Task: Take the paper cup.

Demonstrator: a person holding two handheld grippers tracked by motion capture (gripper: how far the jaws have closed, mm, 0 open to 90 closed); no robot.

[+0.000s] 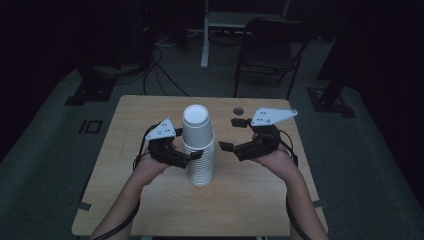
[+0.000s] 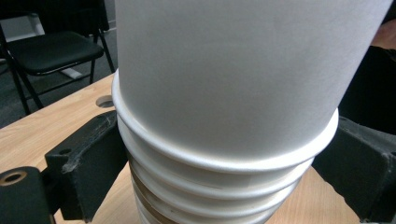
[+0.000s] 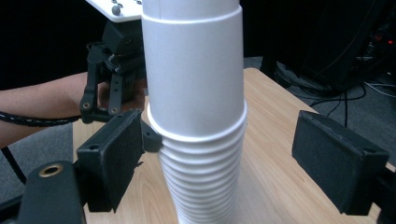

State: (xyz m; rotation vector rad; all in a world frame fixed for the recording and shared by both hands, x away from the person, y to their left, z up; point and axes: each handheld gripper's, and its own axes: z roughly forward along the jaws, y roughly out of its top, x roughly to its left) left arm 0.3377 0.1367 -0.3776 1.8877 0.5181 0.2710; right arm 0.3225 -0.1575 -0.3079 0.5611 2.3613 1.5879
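So, tall ribbed stack of white paper cups (image 1: 198, 150) mid-table, left gripper (image 1: 192, 156) clamped on its rims, right gripper (image 1: 226, 146) open at 3 o'clock, bare smooth wooden table (image 1: 250, 200) at 6.

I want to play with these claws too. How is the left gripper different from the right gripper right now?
The left gripper has its jaws closed around the stack of white cups, just under a cup rim; the right gripper has its jaws open and holds nothing. The left gripper touches the stack, while the right gripper sits apart, off to the stack's side. Both are black, carry a grey plate on top, and are held in a hand over the wooden table.
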